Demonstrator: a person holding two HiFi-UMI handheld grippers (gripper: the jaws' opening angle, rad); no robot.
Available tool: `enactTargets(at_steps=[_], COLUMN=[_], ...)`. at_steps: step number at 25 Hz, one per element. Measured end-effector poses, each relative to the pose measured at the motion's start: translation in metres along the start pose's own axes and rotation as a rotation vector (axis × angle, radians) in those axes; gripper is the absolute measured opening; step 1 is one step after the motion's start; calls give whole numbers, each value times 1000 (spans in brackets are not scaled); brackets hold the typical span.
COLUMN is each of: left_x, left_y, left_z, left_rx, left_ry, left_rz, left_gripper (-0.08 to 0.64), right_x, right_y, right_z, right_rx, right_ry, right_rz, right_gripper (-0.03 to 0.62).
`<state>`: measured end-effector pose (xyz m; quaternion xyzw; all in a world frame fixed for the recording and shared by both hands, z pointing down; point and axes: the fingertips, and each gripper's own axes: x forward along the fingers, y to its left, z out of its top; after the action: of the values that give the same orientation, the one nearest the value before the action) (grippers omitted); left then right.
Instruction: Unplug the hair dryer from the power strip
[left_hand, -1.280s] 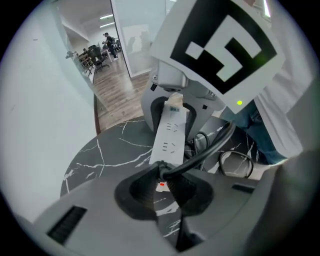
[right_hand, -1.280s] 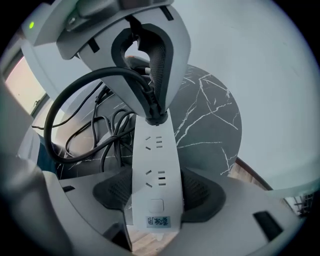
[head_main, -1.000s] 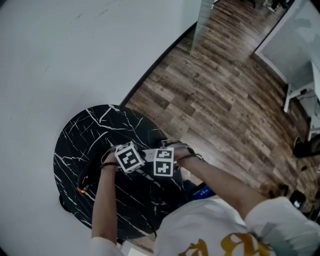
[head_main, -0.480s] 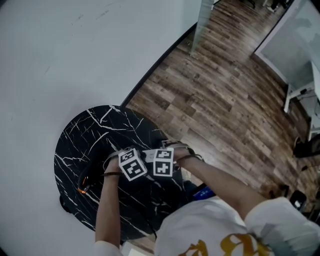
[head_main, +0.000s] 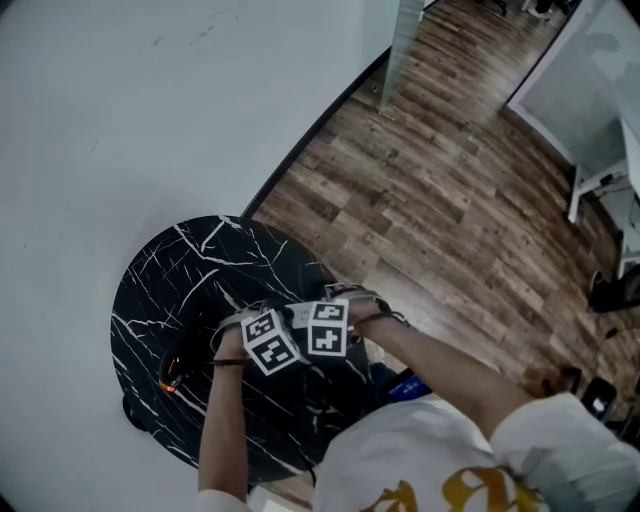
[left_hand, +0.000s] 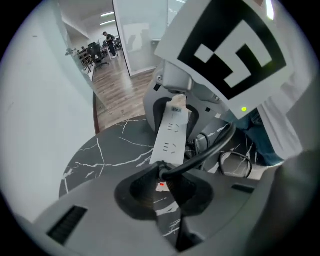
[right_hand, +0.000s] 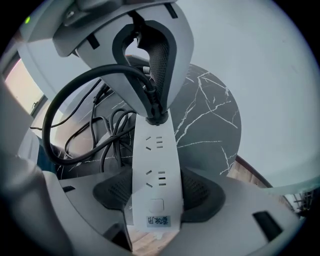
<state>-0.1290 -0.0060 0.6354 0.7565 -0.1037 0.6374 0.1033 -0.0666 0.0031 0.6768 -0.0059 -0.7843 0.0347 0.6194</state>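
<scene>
Our left gripper (left_hand: 161, 186) has tipped nearer right gripper (right_hand: 155, 200) | we pinch plug (right_hand: 156, 116) left, clamp power strip (right_hand: 152, 165) right | plug seemingly seated — pull remains

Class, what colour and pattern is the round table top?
Black with white marble veins; the table top shows best in the head view.

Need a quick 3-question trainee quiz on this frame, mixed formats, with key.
1. True or false: the right gripper has its jaws shut on the power strip.
2. What is between the left gripper's jaws? A) the black plug B) a mug C) nothing
3. Fill in: both grippers work over a round black ___ with white veins.
Key: 1 true; 2 A; 3 table.
</scene>
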Motion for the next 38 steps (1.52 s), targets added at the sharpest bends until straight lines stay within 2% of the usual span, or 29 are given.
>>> enactTargets(at_steps=[4,7,9,12,14,16,20,22,24,29,31,33,35,38], left_x=[0,-2,-3,-3,-1,2,0,-5,-4,-3,-1,1,2,-4], left_y=[1,1,3,6,4,-1,2,7,5,1,1,0,1,8], left_z=[0,3,5,4,3,2,3,8,8,3,2,0,0,7], left_rx=[-39,-16,-5,24,12,-30,-87,-82,-66,15,31,7,-39,-77], left_ry=[5,25,24,22,10,-4,-6,-19,-12,23,27,24,12,-34], left_rz=[-167,-210,-167,-22,50,26,-139,-164,-142,29,53,8,-76,-168], left_gripper=[50,51,51,49,48,48,49,52,52,49,48,48,48,52], right_x=[0,0,-1,0,0,1,1,0,0,0,1,1,0,0], right_y=[-1,0,-2,-4,-3,1,0,0,0,-1,0,0,0,0], right_z=[-1,-1,0,1,0,-3,-1,-1,-2,0,0,0,-1,-1], right_rx=[-21,-9,1,2,-5,-20,-22,-8,0,-6,-8,-8,-7,-7], right_ry=[-5,-21,-19,-14,-12,-5,-4,-25,-29,-14,-15,-15,-15,-22], right_rz=[-1,1,0,-3,-6,0,0,-2,-3,-3,-2,-2,-3,-3], right_gripper=[270,270,270,270,270,270,270,270,270,270,270,270,270,270])
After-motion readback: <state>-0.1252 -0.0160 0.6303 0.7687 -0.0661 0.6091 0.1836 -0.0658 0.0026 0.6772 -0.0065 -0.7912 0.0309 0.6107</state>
